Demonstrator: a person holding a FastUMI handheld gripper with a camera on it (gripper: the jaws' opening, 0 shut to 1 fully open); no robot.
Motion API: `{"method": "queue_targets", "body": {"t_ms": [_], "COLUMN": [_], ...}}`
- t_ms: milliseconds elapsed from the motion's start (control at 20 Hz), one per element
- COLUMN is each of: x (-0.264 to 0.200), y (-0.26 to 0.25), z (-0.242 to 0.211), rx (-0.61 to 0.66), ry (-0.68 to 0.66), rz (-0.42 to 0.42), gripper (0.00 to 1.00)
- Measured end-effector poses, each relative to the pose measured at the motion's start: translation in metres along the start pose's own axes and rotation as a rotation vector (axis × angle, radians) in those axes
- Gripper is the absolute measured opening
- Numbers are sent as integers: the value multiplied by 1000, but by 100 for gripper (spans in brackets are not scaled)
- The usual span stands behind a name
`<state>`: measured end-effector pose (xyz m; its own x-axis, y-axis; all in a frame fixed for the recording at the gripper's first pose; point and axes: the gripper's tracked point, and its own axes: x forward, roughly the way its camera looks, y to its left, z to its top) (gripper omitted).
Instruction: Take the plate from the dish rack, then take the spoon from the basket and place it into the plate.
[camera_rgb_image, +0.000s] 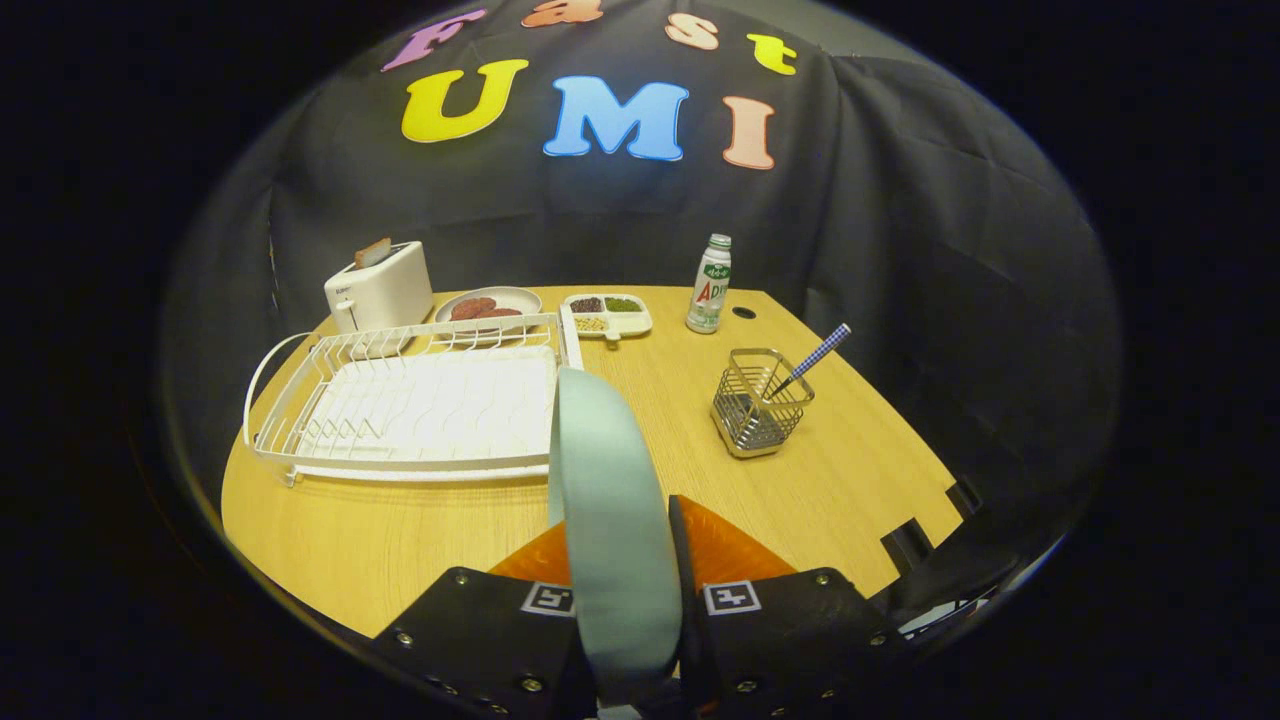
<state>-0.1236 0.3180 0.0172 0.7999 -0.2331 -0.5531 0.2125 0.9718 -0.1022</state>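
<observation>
My tool (622, 560) clamped the plate (610, 500) edge-on between its fingers, above the bench (400, 540), beside the dish rack (420, 400).

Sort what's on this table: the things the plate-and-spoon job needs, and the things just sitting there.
Job: pale green plate, held edge-on between the gripper fingers; white dish rack; wire basket; spoon with checked handle, standing in the basket.

Lying about: toaster; plate of food; sectioned tray; bottle.

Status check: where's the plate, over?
Gripper shut on plate, held edge-up over table. Dish rack empty. Spoon in basket. Path clear.
</observation>
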Motion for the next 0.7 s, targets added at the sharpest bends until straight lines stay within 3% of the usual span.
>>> {"method": "queue_targets", "body": {"t_ms": [300, 500, 700], "x": [13, 20, 27], "y": [5, -6, -15], "z": [-14, -5, -1], "rx": [48, 50, 61], "ry": [23, -5, -18], "rz": [88, 75, 55], "gripper": [31, 33, 47]}}
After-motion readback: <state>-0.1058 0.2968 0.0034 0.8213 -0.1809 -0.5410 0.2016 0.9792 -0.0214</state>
